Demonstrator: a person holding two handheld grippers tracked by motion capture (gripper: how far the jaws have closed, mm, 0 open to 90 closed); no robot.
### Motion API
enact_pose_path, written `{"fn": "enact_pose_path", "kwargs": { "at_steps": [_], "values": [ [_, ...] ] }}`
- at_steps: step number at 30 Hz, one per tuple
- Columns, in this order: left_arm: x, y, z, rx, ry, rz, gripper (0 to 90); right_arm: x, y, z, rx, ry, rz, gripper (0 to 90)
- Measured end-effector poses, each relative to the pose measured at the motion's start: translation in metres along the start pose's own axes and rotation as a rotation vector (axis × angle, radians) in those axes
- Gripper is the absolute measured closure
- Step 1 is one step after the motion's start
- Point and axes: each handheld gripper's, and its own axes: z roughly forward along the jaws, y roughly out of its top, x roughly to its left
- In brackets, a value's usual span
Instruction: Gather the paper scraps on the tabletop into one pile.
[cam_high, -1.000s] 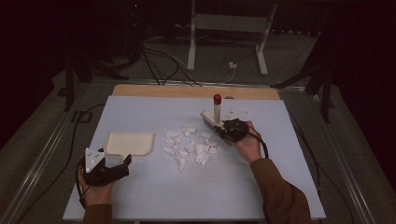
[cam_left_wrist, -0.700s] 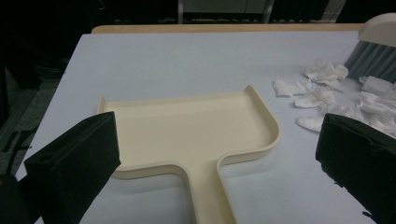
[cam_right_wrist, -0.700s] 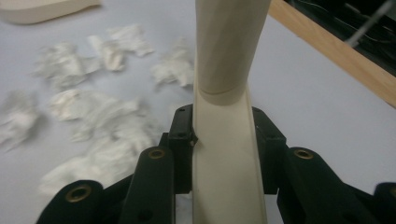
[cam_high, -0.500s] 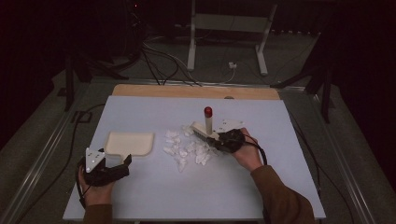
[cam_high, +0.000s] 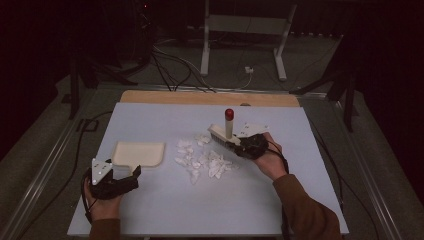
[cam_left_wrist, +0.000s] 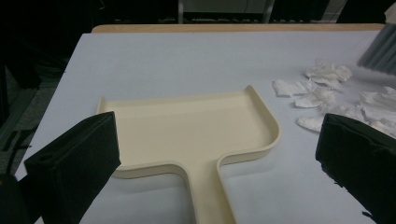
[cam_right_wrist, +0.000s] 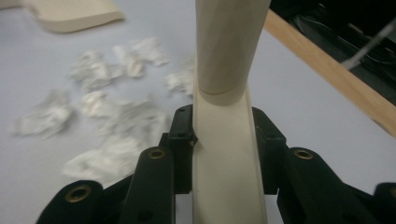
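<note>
High view: a pale blue-grey table (cam_high: 165, 210) with a strip of bare wood along its far edge stands in a dark room; beyond it lie black cables on a grey floor, and the white legs of a stand (cam_high: 210, 47) rise behind. On the table's middle lies a loose scatter of torn white paper scraps (cam_high: 202, 160). Just left of them sits a cream dustpan (cam_high: 138, 153), flat, shallow-walled, its short handle pointing toward the person.

The left gripper (cam_high: 131, 176) rests at the near left, just short of that handle; in the left gripper view its jaws stand wide apart with the dustpan's handle (cam_left_wrist: 210, 196) running between them, untouched.

The right gripper (cam_high: 239, 146) is at the far right edge of the scraps, clamped on a small brush (cam_high: 223, 134). The brush has a cream body, a round upright handle tipped with a red knob, and grey bristles (cam_left_wrist: 379, 49) hanging just above the paper. In the right gripper view the jaws press both sides of the brush's flat cream back (cam_right_wrist: 229, 168), with blurred scraps beyond
</note>
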Motion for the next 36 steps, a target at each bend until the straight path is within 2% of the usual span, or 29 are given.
{"fn": "enact_pose_path", "kwargs": {
  "at_steps": [4, 12, 14, 18, 22, 26, 36],
  "values": [
    [0.000, 0.000, 0.001, -0.001, -0.001, 0.000, 0.5, -0.013, 0.002, 0.004, -0.013, -0.021, 0.056, 67.7],
    [0.000, 0.000, 0.001, 0.003, -0.006, -0.001, 0.5, -0.029, 0.016, 0.027, 0.013, -0.058, 0.058, 67.8],
    [0.000, 0.000, 0.001, 0.003, -0.008, -0.001, 0.5, -0.032, 0.019, 0.034, 0.013, -0.059, 0.075, 67.8],
    [0.000, 0.000, 0.002, 0.006, -0.010, 0.000, 0.5, -0.034, 0.021, 0.049, 0.007, -0.053, 0.096, 67.8],
    [0.000, 0.000, 0.002, 0.006, -0.011, 0.001, 0.5, -0.031, 0.020, 0.062, 0.011, -0.041, 0.095, 67.8],
    [0.000, 0.000, 0.002, 0.007, -0.011, 0.002, 0.5, -0.024, 0.022, 0.071, 0.015, -0.013, 0.076, 67.8],
    [-0.001, 0.000, 0.003, 0.010, -0.012, 0.005, 0.5, 0.001, 0.035, 0.080, 0.006, 0.095, -0.059, 67.8]
  ]
}}
